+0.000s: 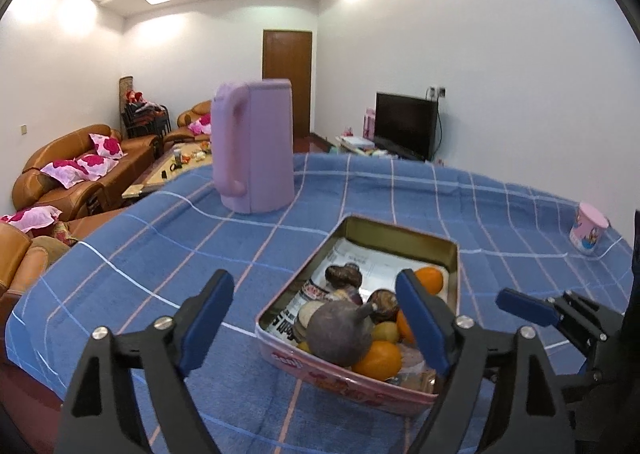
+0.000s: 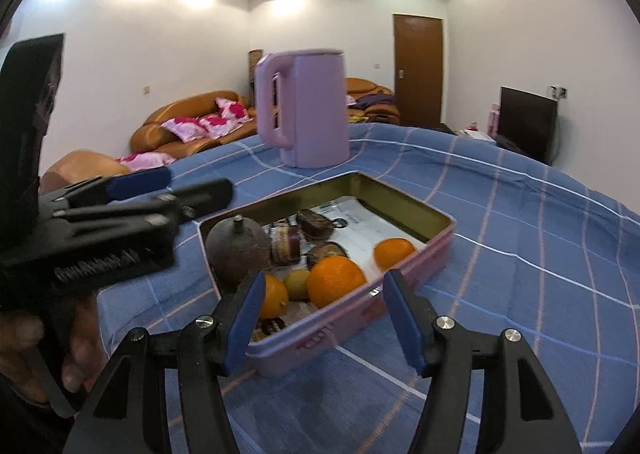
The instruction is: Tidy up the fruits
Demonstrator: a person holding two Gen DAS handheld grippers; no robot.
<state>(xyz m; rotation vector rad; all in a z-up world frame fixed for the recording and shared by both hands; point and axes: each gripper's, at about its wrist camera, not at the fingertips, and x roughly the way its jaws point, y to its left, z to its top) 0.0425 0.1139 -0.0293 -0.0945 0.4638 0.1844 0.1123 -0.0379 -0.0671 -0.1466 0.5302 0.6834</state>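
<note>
Shallow rectangular pink metal tin point(image 1: 352, 382) with a gold inner wall, resting on a blue checked cloth-covered table point(image 1: 160, 254), near the centre of both wrist views. Lined with printed paper, loaded with fruit toward the near end: large dull purple round fruit with a short stem point(image 1: 340, 330) at about 9 o'clock within the tin as seen from the right wrist, touching a bright orange point(image 2: 335, 280) cluster at 6 o'clock; one more orange point(image 1: 430, 280) apart near the far right wall; small yellow-green fruit point(image 2: 297, 283) wedged between two oranges; several dark brown wrinkled pieces point(image 2: 316, 224) toward the middle.

Left gripper point(image 1: 316, 318), black with blue pads, spread wide and holding nothing, fingers straddling the tin's near end without touching it. Right gripper point(image 2: 324, 318) likewise parted and empty, poised over the tin's near corner, pads clear of the rim.

Tall lilac plastic kettle point(image 1: 256, 146) upright beyond the tin at 12 o'clock. Small pink printed cup point(image 1: 588, 230) far off at 2 o'clock in the left view.
</note>
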